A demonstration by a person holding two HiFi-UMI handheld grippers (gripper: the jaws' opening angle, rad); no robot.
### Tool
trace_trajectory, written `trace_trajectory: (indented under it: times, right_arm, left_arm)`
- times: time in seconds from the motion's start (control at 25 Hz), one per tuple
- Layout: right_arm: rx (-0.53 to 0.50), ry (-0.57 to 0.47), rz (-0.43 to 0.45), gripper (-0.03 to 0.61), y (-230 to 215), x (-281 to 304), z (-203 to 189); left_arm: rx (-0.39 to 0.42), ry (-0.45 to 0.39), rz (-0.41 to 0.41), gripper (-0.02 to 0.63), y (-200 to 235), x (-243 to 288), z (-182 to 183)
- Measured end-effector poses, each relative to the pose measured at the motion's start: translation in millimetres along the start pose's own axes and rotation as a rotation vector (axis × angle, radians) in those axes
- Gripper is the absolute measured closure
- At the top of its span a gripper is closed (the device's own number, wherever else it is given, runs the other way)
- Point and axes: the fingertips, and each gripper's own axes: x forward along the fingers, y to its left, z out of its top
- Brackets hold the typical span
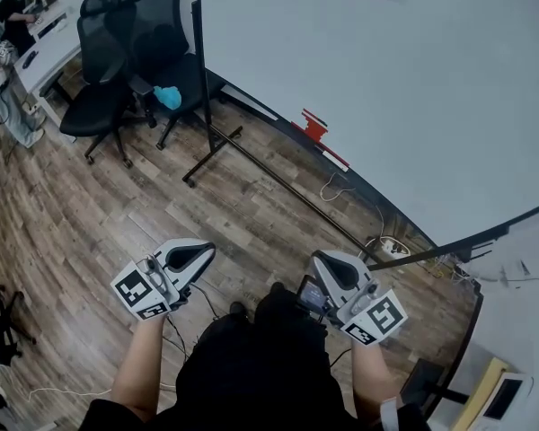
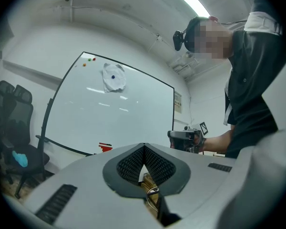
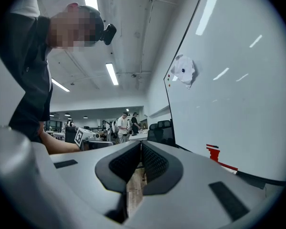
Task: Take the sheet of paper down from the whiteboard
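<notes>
1. Left hand-held gripper (image 2: 144, 150): jaws closed together, nothing between them, pointing level.
2. Right hand-held gripper (image 3: 141, 151): likewise closed and empty.
3. Whiteboard (image 2: 133, 123): ahead of both hand-held grippers.
4. Sheet of paper (image 2: 115, 85): crumpled, high on the whiteboard, well above both, pinned by 1 dark magnet (image 2: 113, 77).

Step judged: the approach. Raise 1 hand-held gripper to the sheet's loose lower edge and open its jaws before contact. Pinch paper only, and free the magnet with the other.

Wood-plank floor (image 1: 72, 232), two blk office chairs (image 1: 103, 48) (mesh backs), ceiling strip lights (image 3: 112, 74).
</notes>
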Motion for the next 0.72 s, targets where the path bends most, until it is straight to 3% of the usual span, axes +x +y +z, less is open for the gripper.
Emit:
trace_trajectory:
  times: [0.24,0.72]
  right_arm:
    - [0.037,-0.033,-0.025,0.558,-31,3,-11]
    - [0.039,-0.127,0.095,0.558,-128,93,14]
  left_arm:
    - [-0.014,0.017,0.027,0.603,19,14,-9]
    - [0.010,0.059,0.130,0.603,105,68,9]
